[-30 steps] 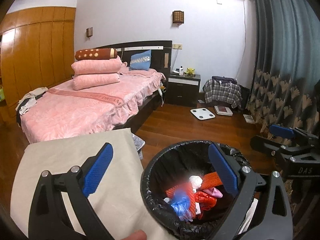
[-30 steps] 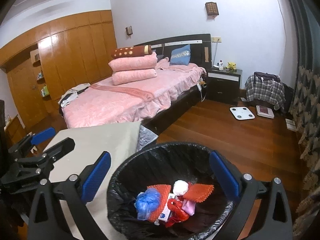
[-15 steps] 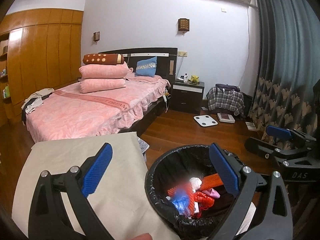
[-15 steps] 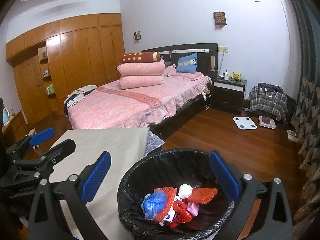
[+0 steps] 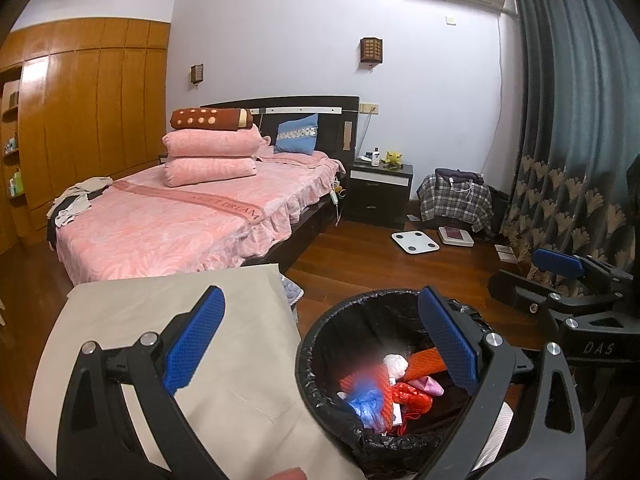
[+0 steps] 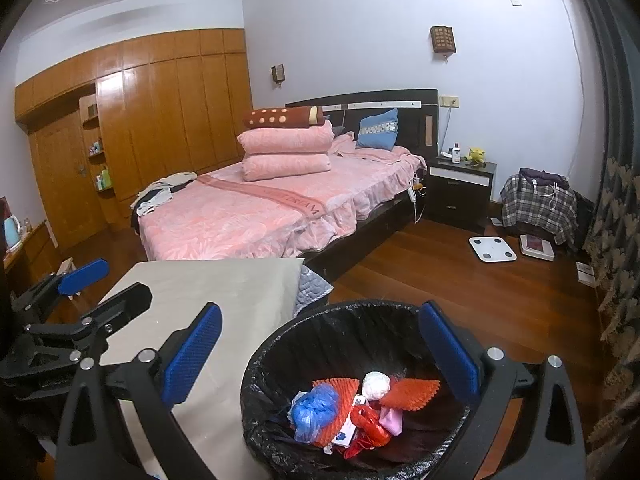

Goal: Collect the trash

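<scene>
Both grippers are spread wide and hold nothing. The left gripper [image 5: 320, 340] hangs above the seam between a table with a beige cloth [image 5: 160, 320] and a trash bin [image 5: 320, 344] lined with a black bag; its left blue pad is over the cloth, its right pad over the bin mouth. The right gripper [image 6: 320, 354] hangs in the same manner, the right pad over the far rim of the bin. In the left wrist view the right gripper shows at the right edge, and the white letters "DAS" can be read on its black body.

Inside the bin lie the collected pieces: a blue plastic bag [image 6: 314, 404], two pieces of orange foam net [image 6: 410, 392], a white crumpled ball [image 6: 376, 386], a red plastic wrapper [image 6: 370, 420], a pink scrap [image 6: 391, 420] and a small white package with blue print [image 6: 346, 434], which I cannot read. They lie below and between the pads of each gripper, not touching them.

Beyond the table stands a bed with a pink cover [image 5: 160, 224]; its darker band carries words ending in "DREAM". Folded pink quilts and a brown dotted roll are stacked on it. Near the dark nightstand [image 5: 380, 192], a white scale [image 5: 415, 242] lies on the wooden floor. A wooden wardrobe [image 5: 80, 120] fills the left wall, and a dark curtain [image 5: 568, 120] hangs on the right.
</scene>
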Demonstrator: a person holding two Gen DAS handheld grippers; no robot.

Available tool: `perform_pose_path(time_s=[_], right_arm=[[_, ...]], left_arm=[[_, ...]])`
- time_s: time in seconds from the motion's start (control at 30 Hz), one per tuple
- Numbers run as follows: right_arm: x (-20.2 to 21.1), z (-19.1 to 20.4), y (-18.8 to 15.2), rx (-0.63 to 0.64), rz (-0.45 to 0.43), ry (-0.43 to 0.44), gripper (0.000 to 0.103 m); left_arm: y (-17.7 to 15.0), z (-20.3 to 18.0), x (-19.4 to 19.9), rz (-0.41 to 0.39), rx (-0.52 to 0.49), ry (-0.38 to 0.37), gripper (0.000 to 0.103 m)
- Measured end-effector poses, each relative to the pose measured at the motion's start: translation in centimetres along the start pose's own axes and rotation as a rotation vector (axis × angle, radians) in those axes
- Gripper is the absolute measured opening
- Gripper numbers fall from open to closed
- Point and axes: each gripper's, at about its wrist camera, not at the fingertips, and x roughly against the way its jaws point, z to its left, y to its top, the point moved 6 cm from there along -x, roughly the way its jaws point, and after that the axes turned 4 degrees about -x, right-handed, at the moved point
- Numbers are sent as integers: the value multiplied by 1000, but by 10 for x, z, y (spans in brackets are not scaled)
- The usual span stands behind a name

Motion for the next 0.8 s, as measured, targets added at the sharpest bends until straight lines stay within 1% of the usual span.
perform_pose_path(time_s=[0.8], right_arm=[[0,4,2,1,1,2,97]], left_arm=[[0,2,1,1,-1,5,95]])
